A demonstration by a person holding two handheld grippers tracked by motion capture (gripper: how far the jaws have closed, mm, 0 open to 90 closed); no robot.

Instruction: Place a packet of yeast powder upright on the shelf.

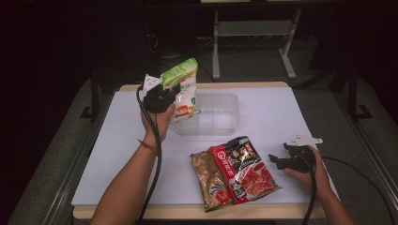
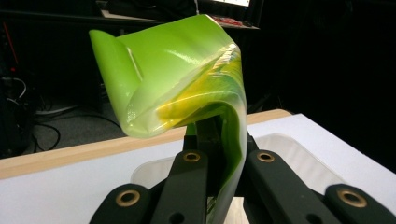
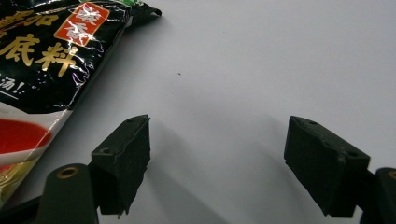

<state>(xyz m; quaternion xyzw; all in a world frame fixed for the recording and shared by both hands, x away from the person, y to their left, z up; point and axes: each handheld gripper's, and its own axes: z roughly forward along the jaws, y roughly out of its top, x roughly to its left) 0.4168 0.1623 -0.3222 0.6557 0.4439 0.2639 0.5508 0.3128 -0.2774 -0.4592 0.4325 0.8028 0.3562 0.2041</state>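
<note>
A white table [image 1: 281,122] fills the frame's middle. At lower right the right gripper [image 1: 277,160] rests with jaws spread, beside two sauce packets [image 1: 234,173]. Higher, left of centre, the left gripper [image 1: 164,93] pinches a glossy green-topped pouch [image 1: 183,86], crumpled and held above a clear plastic tub [image 1: 220,115].

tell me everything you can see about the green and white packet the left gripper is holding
The green and white packet is a glossy, soft plastic pouch with a lime-green top, a white lower part and some orange print. The left gripper is shut on it, pinching it between the black jaws. It hangs in the air, roughly upright, above the left edge of the clear plastic container. Its green top edge curls and folds over. Nothing but the jaws touches it.
</note>
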